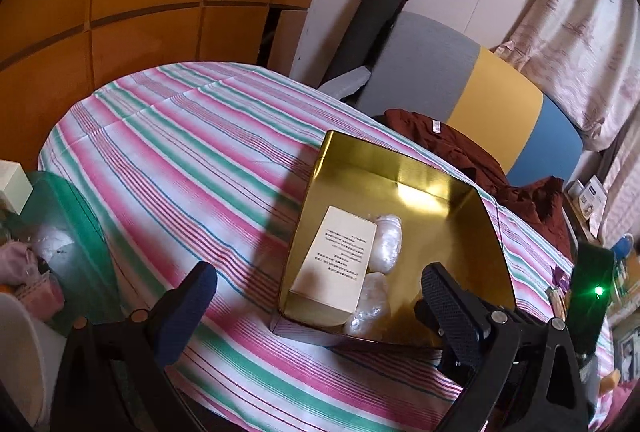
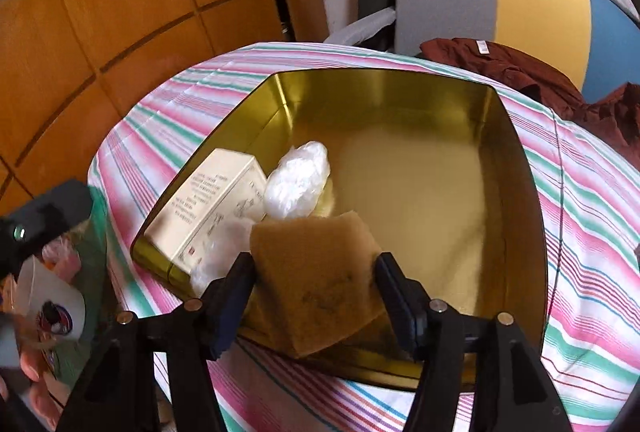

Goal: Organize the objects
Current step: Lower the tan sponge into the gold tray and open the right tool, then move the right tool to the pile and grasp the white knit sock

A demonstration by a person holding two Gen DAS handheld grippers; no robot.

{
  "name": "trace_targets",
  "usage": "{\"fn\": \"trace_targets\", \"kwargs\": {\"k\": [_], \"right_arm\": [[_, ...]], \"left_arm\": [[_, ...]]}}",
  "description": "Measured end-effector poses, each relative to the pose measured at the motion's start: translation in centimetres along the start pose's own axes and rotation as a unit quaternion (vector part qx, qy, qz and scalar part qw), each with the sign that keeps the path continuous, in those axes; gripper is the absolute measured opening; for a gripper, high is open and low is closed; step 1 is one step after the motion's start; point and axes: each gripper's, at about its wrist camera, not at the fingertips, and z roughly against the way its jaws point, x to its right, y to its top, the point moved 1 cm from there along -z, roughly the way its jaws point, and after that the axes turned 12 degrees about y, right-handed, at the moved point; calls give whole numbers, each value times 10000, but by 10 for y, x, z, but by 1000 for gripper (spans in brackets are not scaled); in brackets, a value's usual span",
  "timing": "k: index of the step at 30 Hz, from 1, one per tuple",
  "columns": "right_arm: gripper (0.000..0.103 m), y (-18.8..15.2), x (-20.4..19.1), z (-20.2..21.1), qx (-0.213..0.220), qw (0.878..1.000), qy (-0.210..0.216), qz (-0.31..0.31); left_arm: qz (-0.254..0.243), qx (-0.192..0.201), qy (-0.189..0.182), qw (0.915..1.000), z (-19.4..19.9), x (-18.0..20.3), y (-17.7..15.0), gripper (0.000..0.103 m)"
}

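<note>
Brown packet (image 2: 316,280), pinched in the right gripper (image 2: 314,288), is lowered into the gold tin (image 2: 516,199) at six o'clock; release is needed next; left gripper (image 1: 320,296) gapes empty.

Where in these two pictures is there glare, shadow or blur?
Left wrist view: a bright glare patch on the far inner wall of the gold tin, and a dark shadow on the striped sheet left of it. Right wrist view: the mug at the left edge is blurred; straight lines bend.
</note>
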Motion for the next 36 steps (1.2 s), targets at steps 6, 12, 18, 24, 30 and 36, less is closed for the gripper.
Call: {"fn": "trace_targets", "kwargs": {"k": [6, 12, 18, 24, 30, 36], "right_arm": [[82, 0, 2, 15, 214, 9990, 330, -212], [82, 8, 10, 47, 638, 9965, 348, -405], [82, 4, 34, 94, 992, 9933, 85, -585], [74, -24, 87, 141, 1200, 9844, -740, -1051], [64, -83, 153, 174, 1326, 9667, -1105, -1889], [55, -142, 216, 205, 1301, 9445, -1700, -2492]], "left_arm": [[61, 44, -11, 10000, 2, 3, -2, 103], [-76, 69, -22, 9999, 4, 13, -3, 103], [-238, 1, -175, 9996, 4, 34, -10, 103], [-647, -119, -477, 9967, 8, 71, -23, 103], [-1377, -205, -1058, 9846, 23, 126, -43, 103], [-2119, -371, -1509, 9649, 37, 182, -71, 103]]}}
